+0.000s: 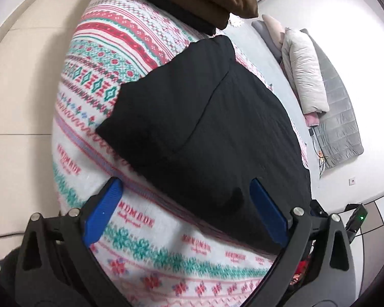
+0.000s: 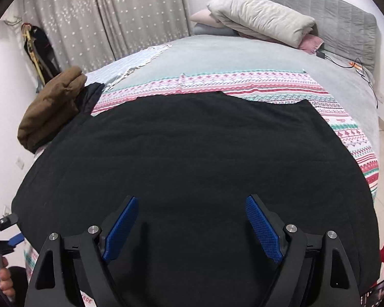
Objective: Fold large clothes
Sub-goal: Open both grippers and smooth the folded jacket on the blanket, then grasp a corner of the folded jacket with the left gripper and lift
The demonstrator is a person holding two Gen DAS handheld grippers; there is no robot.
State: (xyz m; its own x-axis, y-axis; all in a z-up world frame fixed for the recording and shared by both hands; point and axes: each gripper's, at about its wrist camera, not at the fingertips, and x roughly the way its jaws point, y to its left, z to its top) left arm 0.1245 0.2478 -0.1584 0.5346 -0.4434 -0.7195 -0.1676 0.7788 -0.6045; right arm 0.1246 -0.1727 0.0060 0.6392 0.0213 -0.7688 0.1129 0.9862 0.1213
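A large black garment (image 1: 204, 117) lies flat on the bed, folded into a broad slab with a seam running down it; in the right wrist view the garment (image 2: 192, 140) fills the middle. My left gripper (image 1: 184, 181) hovers open over its near corner, one pad above the patterned blanket (image 1: 110, 58), the other above the black cloth. My right gripper (image 2: 192, 199) hangs open above the garment's near part, nothing between its pads. A hand (image 2: 5, 281) holding the left gripper shows at the right wrist view's lower left edge.
A folded brown garment (image 2: 51, 107) sits on a folded black one at the bed's far left corner. Pillows and a rolled duvet (image 2: 263, 18) lie against the grey headboard (image 2: 345, 12). Cables (image 2: 355, 64) trail near it. Beige floor tiles (image 1: 20, 81) border the bed.
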